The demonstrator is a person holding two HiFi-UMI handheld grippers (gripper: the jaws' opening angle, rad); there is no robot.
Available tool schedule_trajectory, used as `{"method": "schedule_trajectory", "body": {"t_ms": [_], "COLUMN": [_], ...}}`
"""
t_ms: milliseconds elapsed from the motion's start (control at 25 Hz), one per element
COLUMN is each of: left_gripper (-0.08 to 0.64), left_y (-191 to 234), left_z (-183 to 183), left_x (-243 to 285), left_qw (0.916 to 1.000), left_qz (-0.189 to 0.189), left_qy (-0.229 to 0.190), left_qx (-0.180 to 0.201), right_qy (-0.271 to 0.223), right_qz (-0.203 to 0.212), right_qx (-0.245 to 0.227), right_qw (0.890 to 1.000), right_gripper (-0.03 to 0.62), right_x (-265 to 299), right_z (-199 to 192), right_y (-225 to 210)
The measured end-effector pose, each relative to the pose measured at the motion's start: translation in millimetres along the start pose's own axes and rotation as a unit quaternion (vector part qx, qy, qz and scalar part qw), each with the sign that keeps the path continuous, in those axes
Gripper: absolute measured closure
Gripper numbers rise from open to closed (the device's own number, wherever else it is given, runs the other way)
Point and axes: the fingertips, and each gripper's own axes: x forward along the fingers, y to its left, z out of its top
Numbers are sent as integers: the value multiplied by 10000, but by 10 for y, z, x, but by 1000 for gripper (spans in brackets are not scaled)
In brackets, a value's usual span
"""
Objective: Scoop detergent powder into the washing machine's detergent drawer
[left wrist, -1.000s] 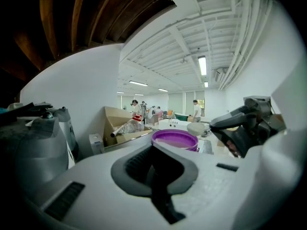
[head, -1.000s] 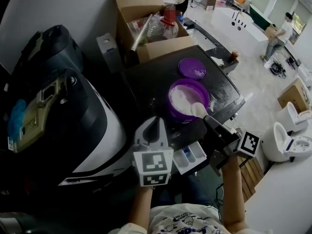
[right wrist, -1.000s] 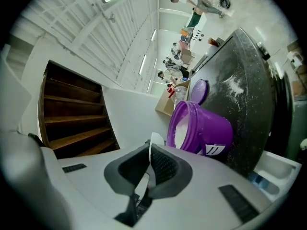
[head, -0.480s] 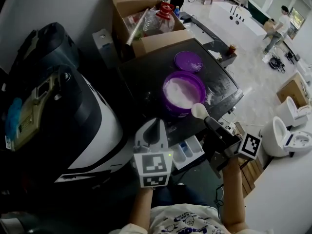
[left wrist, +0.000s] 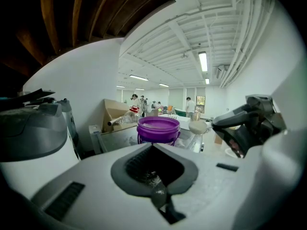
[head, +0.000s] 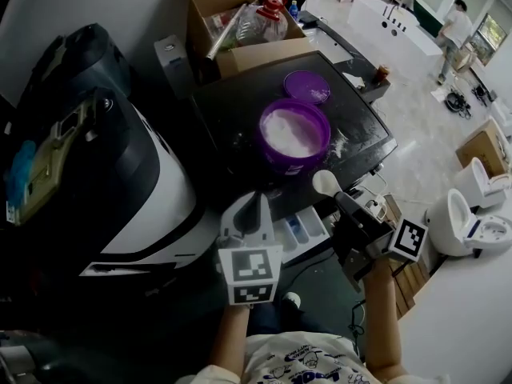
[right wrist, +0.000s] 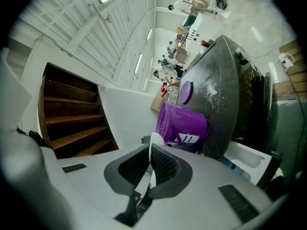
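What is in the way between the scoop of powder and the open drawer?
Nothing that shows. The right gripper holds the scoop close to the open detergent drawer, with only air between them.

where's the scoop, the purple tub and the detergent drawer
scoop [head: 326, 182], head view, on its round bowl
purple tub [head: 290, 163], head view, on its near outer wall
detergent drawer [head: 310, 227], head view, on a white part of its inside
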Motion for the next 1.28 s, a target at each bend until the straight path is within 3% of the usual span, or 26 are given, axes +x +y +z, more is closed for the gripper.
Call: {"method": "schedule_trajectory", "body": {"t_ms": [440, 720, 920, 1080, 1280], "left_gripper": [558, 557, 557, 558, 558], "left_y": [-220, -257, -280, -308, -315], "left_z": [-230, -344, -418, -471, -496], "left_x": [-162, -231, -248, -246, -238], "left_qw": [9998, 9996, 9995, 9994, 9993], "left_qz": [-84, -74, -67, -85, -89], "left_qy": [166, 259, 310, 344, 366], "left_qx": [42, 32, -1, -13, -15], "right_qy": [70, 139, 165, 312, 640], "right_qz": [-460, -1010, -1596, -1556, -1887], "right_qx": [-99, -546, -1083, -1501, -2330], "right_qw": [9989, 9933, 9811, 9759, 9518], "right_gripper": [572, 572, 572, 572, 572], "right_x": [-287, -428, -489, -396, -360], "right_z": [-215, -274, -267, -305, -351], "right_y": [-349, -621, -803, -834, -953]}}
